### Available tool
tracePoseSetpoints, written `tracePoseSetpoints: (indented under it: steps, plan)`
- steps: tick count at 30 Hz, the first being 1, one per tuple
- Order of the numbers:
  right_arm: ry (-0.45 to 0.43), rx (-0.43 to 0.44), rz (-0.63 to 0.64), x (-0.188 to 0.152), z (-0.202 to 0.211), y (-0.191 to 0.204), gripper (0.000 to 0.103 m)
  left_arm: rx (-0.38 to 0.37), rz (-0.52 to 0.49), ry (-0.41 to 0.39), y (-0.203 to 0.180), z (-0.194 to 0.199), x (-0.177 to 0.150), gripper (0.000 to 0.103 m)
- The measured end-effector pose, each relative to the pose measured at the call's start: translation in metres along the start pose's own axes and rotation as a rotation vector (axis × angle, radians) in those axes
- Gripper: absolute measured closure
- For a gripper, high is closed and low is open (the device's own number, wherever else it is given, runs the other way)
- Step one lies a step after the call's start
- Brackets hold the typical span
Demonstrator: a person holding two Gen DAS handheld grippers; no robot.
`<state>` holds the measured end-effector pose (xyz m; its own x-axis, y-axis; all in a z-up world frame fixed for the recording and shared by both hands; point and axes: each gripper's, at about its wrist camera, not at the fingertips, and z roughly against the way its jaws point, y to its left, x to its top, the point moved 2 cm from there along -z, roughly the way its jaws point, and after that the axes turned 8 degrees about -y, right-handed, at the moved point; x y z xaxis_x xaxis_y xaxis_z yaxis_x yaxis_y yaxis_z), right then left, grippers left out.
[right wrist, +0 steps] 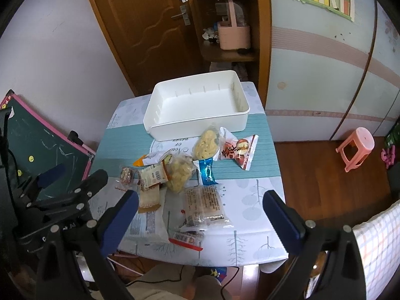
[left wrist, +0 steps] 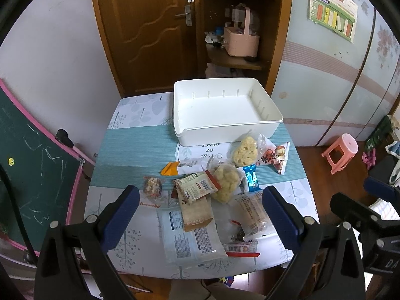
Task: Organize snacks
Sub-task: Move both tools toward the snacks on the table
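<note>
Left claw (left wrist: 200, 210) hangs above the near desk (left wrist: 120, 147) edge, jaws wide apart, gripping nothing. Right claw (right wrist: 201, 211) likewise: jaws apart, nothing held. Snacks (left wrist: 212, 195) lie loose on the desk, scattered below and ahead of both claws. White bin (left wrist: 225, 110) sits beyond the snacks, at the far end.

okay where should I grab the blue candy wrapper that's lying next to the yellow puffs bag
Grip the blue wrapper across its narrow width at the crimped near end, coming straight down from above. It lies flat on the table, and that end is clear, while the far end sits close to the puffs bag.
</note>
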<state>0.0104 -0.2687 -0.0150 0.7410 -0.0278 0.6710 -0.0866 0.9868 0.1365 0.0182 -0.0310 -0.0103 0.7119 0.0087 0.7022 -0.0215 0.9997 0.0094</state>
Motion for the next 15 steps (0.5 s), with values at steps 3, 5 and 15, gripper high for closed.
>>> tracePoseSetpoints:
  steps: [3,5,15]
  plan:
    - [0.003,-0.002,-0.006,0.0003,-0.0005,0.0002,0.003,0.001,0.004,0.002,0.0003,-0.0001,-0.0001,0.005]
    - [0.001,0.000,-0.005,0.0003,-0.0007,-0.0010,0.003,0.000,0.005,0.000,0.0001,0.0004,-0.0015,0.005]
    - [0.005,-0.002,-0.011,-0.0003,-0.0016,-0.0012,0.007,0.000,0.002,-0.001,-0.0009,0.0002,-0.0016,0.005]
